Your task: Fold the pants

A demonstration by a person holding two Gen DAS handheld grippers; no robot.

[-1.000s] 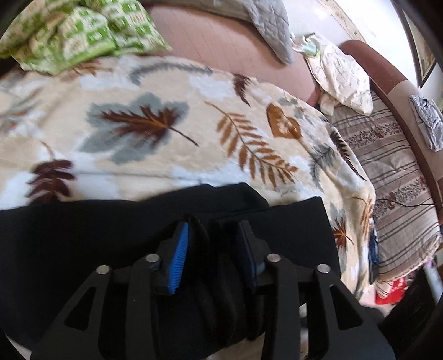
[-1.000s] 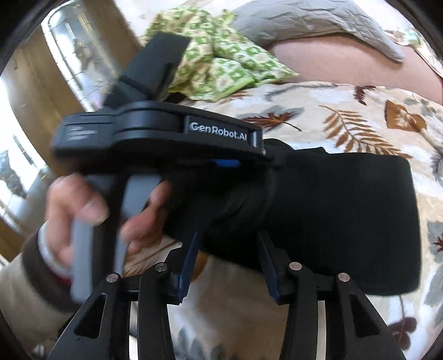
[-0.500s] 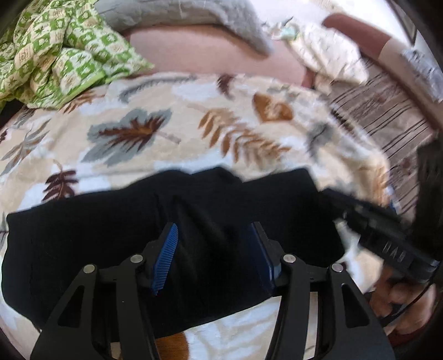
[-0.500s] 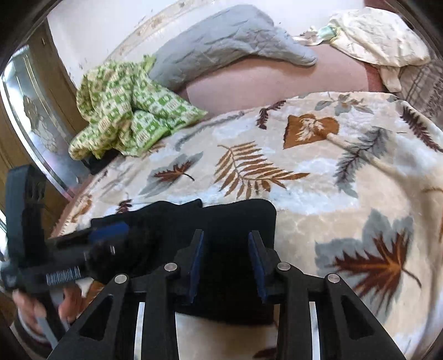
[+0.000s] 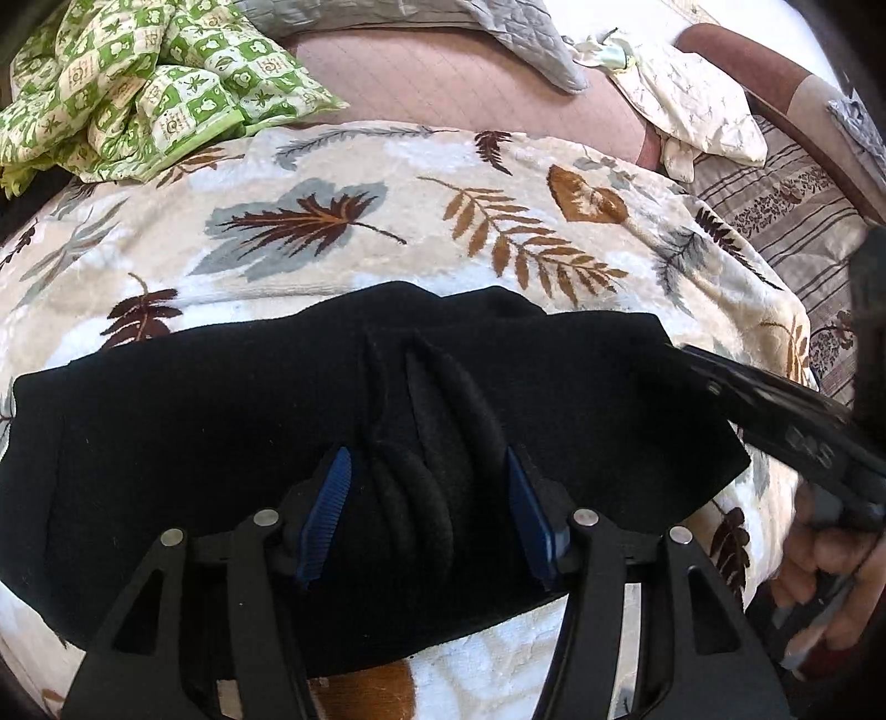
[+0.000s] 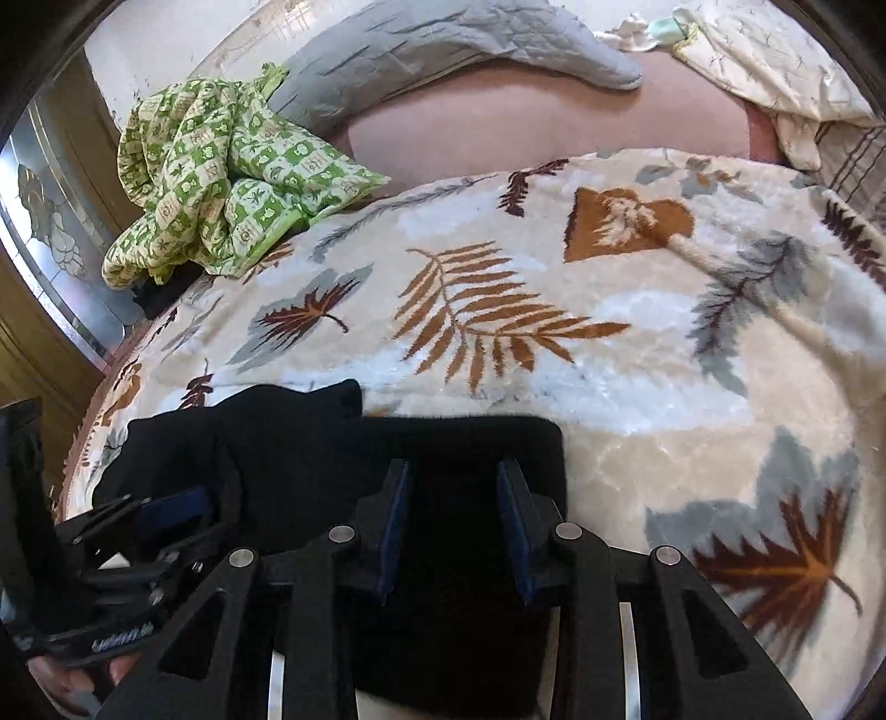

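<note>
The black pants [image 5: 194,443] lie folded in a wide band on the leaf-patterned blanket [image 5: 387,221]. My left gripper [image 5: 429,504] is open, its blue pads on either side of a bunched ridge of the fabric at the band's middle. My right gripper [image 6: 454,515] is open over the right end of the pants [image 6: 470,443], with flat cloth between the fingers. The right gripper's body also shows at the right edge of the left wrist view [image 5: 786,421], and the left gripper shows at the lower left of the right wrist view [image 6: 138,531].
A green checked quilt [image 6: 221,183] is crumpled at the back left. A grey pillow [image 6: 443,50] and a cream cloth [image 5: 692,105] lie at the back on a pink sheet [image 5: 470,83]. A striped cover [image 5: 786,210] is at the right.
The right gripper has swung from facing the left gripper to the right end of the pants. The left gripper's jaws have opened wider around the bunched fabric.
</note>
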